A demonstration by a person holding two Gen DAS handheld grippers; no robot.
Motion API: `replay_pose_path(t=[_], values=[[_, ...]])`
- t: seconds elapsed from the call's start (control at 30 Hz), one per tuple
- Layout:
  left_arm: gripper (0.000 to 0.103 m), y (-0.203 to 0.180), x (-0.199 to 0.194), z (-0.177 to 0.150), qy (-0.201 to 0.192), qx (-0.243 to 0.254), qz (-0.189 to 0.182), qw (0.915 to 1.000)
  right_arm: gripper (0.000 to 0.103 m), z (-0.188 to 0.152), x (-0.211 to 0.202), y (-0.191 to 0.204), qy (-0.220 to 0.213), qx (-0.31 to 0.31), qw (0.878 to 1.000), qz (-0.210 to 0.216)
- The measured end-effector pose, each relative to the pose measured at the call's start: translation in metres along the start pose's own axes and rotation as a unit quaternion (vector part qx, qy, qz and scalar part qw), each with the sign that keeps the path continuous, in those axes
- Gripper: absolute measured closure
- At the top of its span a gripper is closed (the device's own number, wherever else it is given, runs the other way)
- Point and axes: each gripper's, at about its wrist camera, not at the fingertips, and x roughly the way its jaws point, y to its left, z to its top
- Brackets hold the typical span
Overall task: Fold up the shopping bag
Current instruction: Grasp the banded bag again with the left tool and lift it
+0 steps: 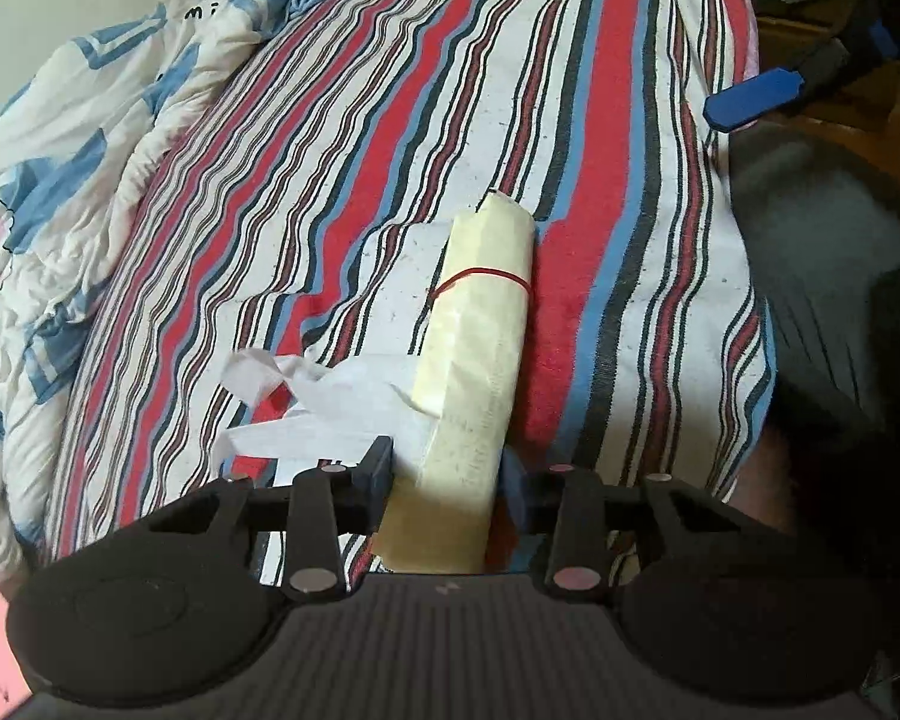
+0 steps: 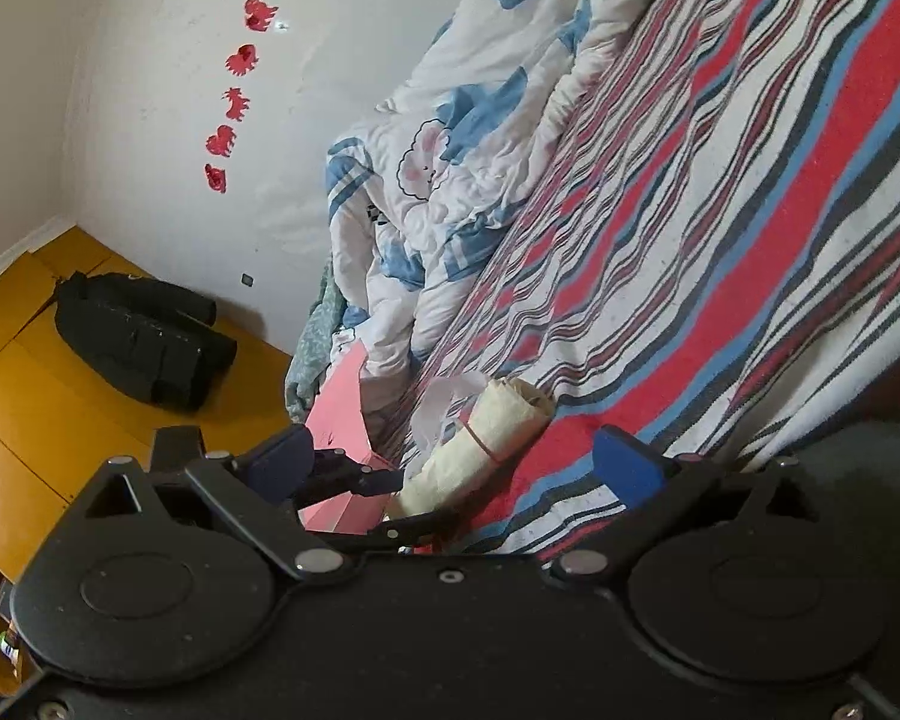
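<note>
The shopping bag (image 1: 480,330) is a cream roll bound by a red rubber band (image 1: 480,272), lying on the striped bedsheet (image 1: 600,180). White handle strips (image 1: 312,402) stick out from its left side. My left gripper (image 1: 448,468) is shut on the near end of the roll, one pad against each side. In the right wrist view the same roll (image 2: 486,426) lies just ahead, with the left gripper (image 2: 399,501) clamped on its lower end. My right gripper (image 2: 456,459) stands wide open and empty, short of the roll. One of its blue fingers (image 1: 750,97) shows at the sheet's right edge.
A crumpled white and blue quilt (image 1: 60,180) (image 2: 450,180) lies along the far side of the bed. The pink bed edge (image 2: 336,420) drops to a yellow floor (image 2: 30,396) with a black bag (image 2: 138,336) by the wall. Dark fabric (image 1: 810,300) lies right of the sheet.
</note>
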Motion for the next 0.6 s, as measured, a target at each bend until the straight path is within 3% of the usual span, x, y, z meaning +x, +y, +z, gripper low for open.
replay_pose_path(t=[0.27, 0.43, 0.6], values=[[0.070, 0.003, -0.018, -0.007, -0.054, -0.020, 0.030, 0.9979, 0.001, 0.000, -0.003, -0.004, -0.017, 0.014, 1.000, -0.006], [0.070, 0.023, -0.053, -0.016, -0.087, -0.034, 0.092, 0.9913, 0.001, 0.000, 0.001, -0.010, -0.017, 0.017, 1.000, -0.005], [0.070, 0.064, -0.084, -0.039, -0.066, -0.063, 0.182, 0.9790, 0.001, -0.002, 0.005, -0.008, -0.009, 0.018, 1.000, -0.004]])
